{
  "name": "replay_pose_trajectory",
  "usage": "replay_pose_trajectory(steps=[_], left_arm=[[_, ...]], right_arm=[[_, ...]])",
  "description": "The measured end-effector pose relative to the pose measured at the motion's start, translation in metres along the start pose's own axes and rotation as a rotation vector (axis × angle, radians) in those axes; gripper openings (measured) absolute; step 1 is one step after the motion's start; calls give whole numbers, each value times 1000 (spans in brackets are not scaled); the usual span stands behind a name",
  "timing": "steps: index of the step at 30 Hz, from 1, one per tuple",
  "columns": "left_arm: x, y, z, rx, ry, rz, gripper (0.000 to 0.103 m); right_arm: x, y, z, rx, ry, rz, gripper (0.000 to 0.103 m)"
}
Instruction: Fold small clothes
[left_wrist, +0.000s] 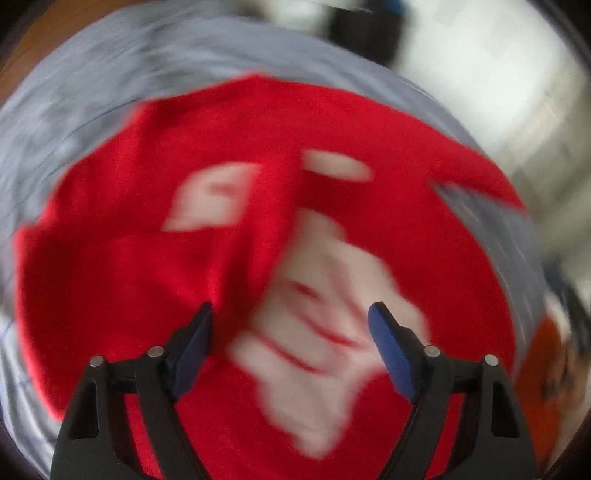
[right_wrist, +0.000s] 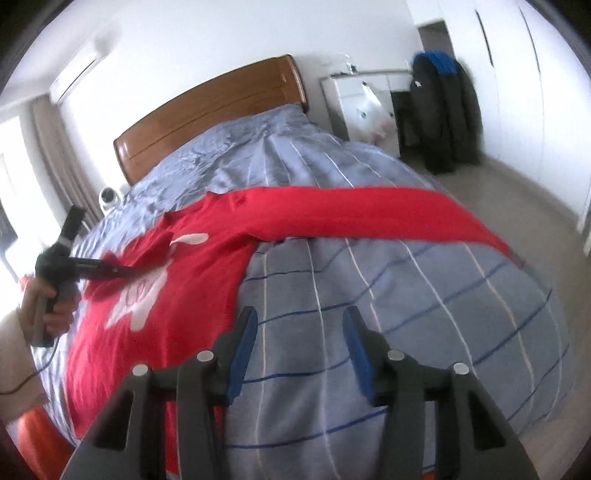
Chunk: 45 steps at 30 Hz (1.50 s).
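Note:
A red long-sleeved top (left_wrist: 110, 295) with a white print (left_wrist: 325, 332) lies on the bed, blurred in the left wrist view. My left gripper (left_wrist: 290, 312) hangs open just above the print, with nothing between its blue pads (left_wrist: 388, 343). In the right wrist view the red top (right_wrist: 207, 280) covers the bed's left side, and one sleeve (right_wrist: 369, 218) stretches far to the right. A hand (right_wrist: 48, 310) holds the left gripper (right_wrist: 125, 272) over the print there. My right gripper (right_wrist: 301, 314) is open and empty above bare duvet, right of the top's edge.
The blue-grey duvet (right_wrist: 424, 295) with white and blue lines covers the bed. A wooden headboard (right_wrist: 207, 110) stands behind. Beyond the bed stand a white cabinet (right_wrist: 354, 99) and hanging dark coats (right_wrist: 443, 110). An orange object (right_wrist: 37, 432) sits low left.

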<state>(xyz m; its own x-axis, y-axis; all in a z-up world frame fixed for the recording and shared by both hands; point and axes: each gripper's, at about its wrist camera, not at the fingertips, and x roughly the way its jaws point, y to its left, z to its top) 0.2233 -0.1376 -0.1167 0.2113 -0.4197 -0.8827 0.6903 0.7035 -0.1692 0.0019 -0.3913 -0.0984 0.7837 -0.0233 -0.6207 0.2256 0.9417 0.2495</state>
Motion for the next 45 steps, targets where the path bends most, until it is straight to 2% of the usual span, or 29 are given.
replay_pose_trajectory(steps=[2, 3, 5, 7, 9, 11, 14, 18, 19, 20, 22, 23, 24, 25, 26, 28, 30, 32, 33, 35, 37, 39, 41, 45], left_arm=[[-4, -33, -13, 130, 33, -79, 83], [-8, -53, -24, 201, 56, -151, 83], [-14, -80, -42, 295, 91, -221, 83], [-17, -98, -60, 366, 115, -221, 83], [-17, -96, -65, 362, 130, -215, 83], [-21, -83, -61, 311, 103, -145, 83], [-24, -63, -47, 224, 36, 29, 83], [-18, -76, -27, 309, -42, 161, 80], [-13, -77, -23, 341, -48, 200, 74], [-6, -76, -19, 352, -44, 214, 71], [18, -77, -8, 355, -21, 235, 56], [24, -74, -5, 347, -11, 238, 52], [30, -67, -2, 331, 0, 237, 36], [33, -60, 0, 302, 5, 236, 10], [32, -53, 1, 260, -6, 247, 4], [7, -33, 0, 136, -73, 240, 3], [-33, 2, -4, -29, -160, 295, 3], [-84, 62, -19, -257, -250, 343, 3], [-104, 87, -30, -345, -280, 386, 3], [-149, 153, -66, -566, -337, 529, 3], [-180, 216, -113, -786, -336, 648, 3], [-191, 251, -149, -897, -326, 732, 2], [-191, 275, -182, -957, -292, 808, 2], [-172, 292, -214, -1017, -249, 848, 2]], right_arm=[[7, -2, -1, 17, 16, -6, 50], [10, -5, -1, 33, 21, -11, 50], [13, -12, 1, 82, 19, -11, 50], [14, -19, 3, 123, 16, -5, 50], [15, -23, 3, 145, 18, -1, 50], [14, -25, 2, 157, 16, 3, 50], [14, -26, 2, 166, 16, 5, 52], [18, -27, 2, 176, 32, 1, 52], [19, -26, 2, 175, 36, 0, 52], [20, -25, 2, 171, 37, -1, 52], [18, -23, 1, 161, 34, -2, 52], [18, -22, 1, 157, 32, -3, 52], [17, -22, 1, 155, 31, -4, 52], [17, -21, 1, 154, 30, -6, 52], [17, -22, 1, 154, 30, -7, 52], [16, -22, 1, 158, 26, -9, 52], [15, -23, 1, 160, 20, -9, 52], [13, -24, 1, 163, 12, -7, 52], [12, -25, 1, 164, 9, -6, 52], [13, -25, 1, 167, 8, -4, 53], [14, -25, 2, 166, 8, -6, 53], [15, -23, 2, 160, 10, -7, 53], [16, -20, 2, 147, 13, -14, 53], [19, -12, 1, 112, 24, -32, 53]])
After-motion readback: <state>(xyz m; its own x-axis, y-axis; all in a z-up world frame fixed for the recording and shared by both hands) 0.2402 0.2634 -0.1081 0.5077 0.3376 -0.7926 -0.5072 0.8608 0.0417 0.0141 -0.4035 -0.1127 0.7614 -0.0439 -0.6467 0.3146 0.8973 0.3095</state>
